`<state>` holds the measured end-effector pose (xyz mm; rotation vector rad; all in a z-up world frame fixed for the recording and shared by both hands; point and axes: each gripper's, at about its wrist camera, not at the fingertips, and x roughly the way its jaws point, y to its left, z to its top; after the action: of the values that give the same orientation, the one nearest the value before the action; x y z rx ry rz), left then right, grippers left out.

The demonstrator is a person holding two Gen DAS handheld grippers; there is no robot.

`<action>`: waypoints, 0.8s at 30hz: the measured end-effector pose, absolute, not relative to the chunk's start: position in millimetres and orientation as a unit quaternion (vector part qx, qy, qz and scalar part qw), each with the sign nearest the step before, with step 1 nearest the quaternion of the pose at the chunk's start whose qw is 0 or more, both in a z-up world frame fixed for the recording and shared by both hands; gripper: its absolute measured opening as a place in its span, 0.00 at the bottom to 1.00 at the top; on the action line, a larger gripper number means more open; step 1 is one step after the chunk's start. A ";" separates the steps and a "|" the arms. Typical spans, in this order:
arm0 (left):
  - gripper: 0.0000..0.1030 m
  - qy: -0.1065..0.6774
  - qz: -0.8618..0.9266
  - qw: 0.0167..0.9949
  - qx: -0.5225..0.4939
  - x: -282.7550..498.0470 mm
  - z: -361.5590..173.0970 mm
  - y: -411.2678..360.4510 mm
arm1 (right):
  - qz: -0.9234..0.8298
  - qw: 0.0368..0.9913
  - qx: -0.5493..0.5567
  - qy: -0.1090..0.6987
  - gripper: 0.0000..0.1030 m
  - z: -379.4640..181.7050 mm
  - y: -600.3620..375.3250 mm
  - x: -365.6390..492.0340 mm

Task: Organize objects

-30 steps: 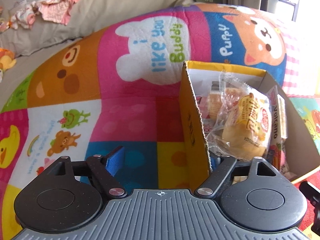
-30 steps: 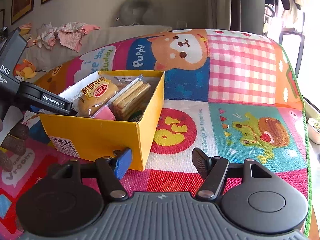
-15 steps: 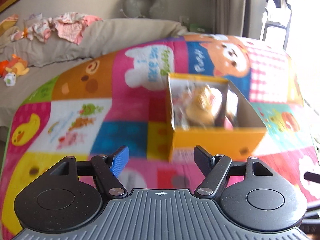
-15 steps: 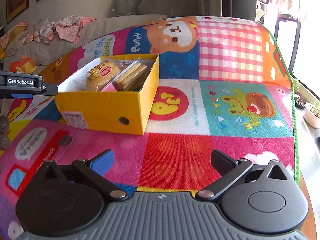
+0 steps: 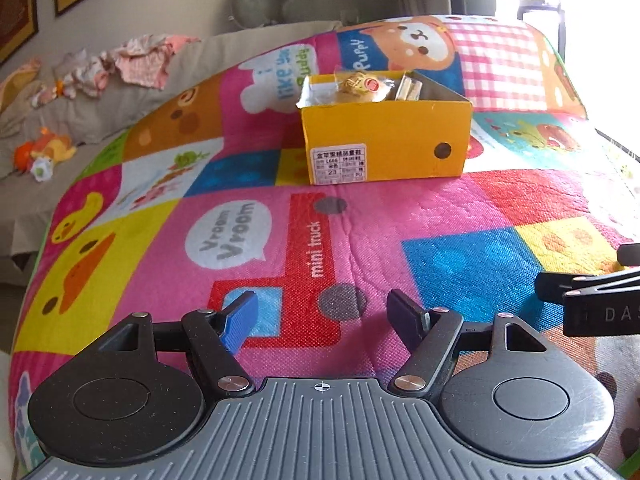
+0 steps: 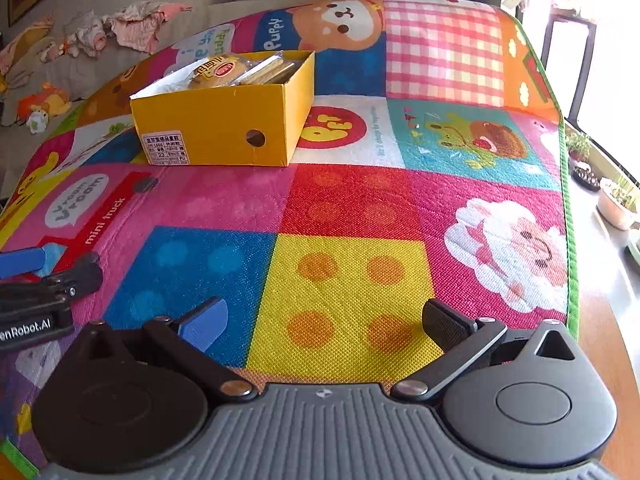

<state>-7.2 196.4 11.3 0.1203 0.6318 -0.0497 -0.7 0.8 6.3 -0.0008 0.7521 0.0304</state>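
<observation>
A yellow cardboard box (image 5: 384, 144) stands on the colourful play mat (image 5: 360, 232), also seen in the right wrist view (image 6: 224, 128). It holds wrapped snacks: a bun (image 6: 216, 74) and a pack of biscuits (image 6: 268, 70). My left gripper (image 5: 326, 318) is open and empty, low over the mat well in front of the box. My right gripper (image 6: 328, 320) is open wide and empty, beside the left one and also far from the box. Each gripper shows at the edge of the other's view.
A sofa with scattered clothes (image 5: 140, 60) and a plush toy (image 5: 44, 152) lies behind the mat on the left. The mat's green edge (image 6: 568, 200) drops to a wooden floor with potted plants (image 6: 616, 200) on the right.
Both grippers have pulled back away from the box toward the near edge of the mat. The right gripper has opened wider. The box stays in place.
</observation>
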 end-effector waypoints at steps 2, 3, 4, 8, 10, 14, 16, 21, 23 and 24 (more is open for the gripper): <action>0.75 0.301 -0.025 0.951 0.068 -5.1 9.8 192.8 | 0.006 0.932 0.000 0.361 1.00 5.3 0.8 0.5; 0.75 0.304 -0.025 0.950 0.059 -2.5 9.0 194.1 | 0.002 0.934 0.002 0.358 1.00 4.8 1.2 0.8; 0.75 0.307 -0.026 0.950 0.044 0.5 8.5 196.7 | -0.002 0.935 0.005 0.354 1.00 3.9 1.5 1.2; 0.77 0.317 -0.024 0.948 0.003 6.1 6.1 202.4 | -0.013 0.936 0.000 0.352 1.00 4.3 5.4 -0.4; 0.77 0.317 -0.022 0.948 0.008 5.6 5.9 199.7 | -0.017 0.937 -0.022 0.349 1.00 6.0 12.7 -1.7; 0.78 0.318 -0.024 0.948 -0.001 6.3 6.1 202.1 | -0.010 0.943 -0.048 0.329 1.00 3.2 20.2 4.8; 0.78 0.318 -0.023 0.948 0.003 6.4 6.0 200.5 | -0.005 0.942 -0.028 0.335 1.00 3.5 14.7 8.9; 0.78 0.318 -0.022 0.948 0.006 6.5 6.1 199.3 | -0.003 0.940 0.004 0.342 1.00 2.7 7.0 12.3; 0.78 0.318 -0.023 0.948 0.004 6.4 6.3 199.3 | -0.004 0.940 0.000 0.340 1.00 2.1 8.6 12.5; 0.78 0.318 -0.023 0.948 0.005 6.3 6.3 199.3 | -0.003 0.940 0.004 0.341 1.00 2.0 7.6 12.6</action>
<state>6.3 199.3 6.3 0.0092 0.6468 -0.0465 12.6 7.6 2.0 0.0072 0.6953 -0.0063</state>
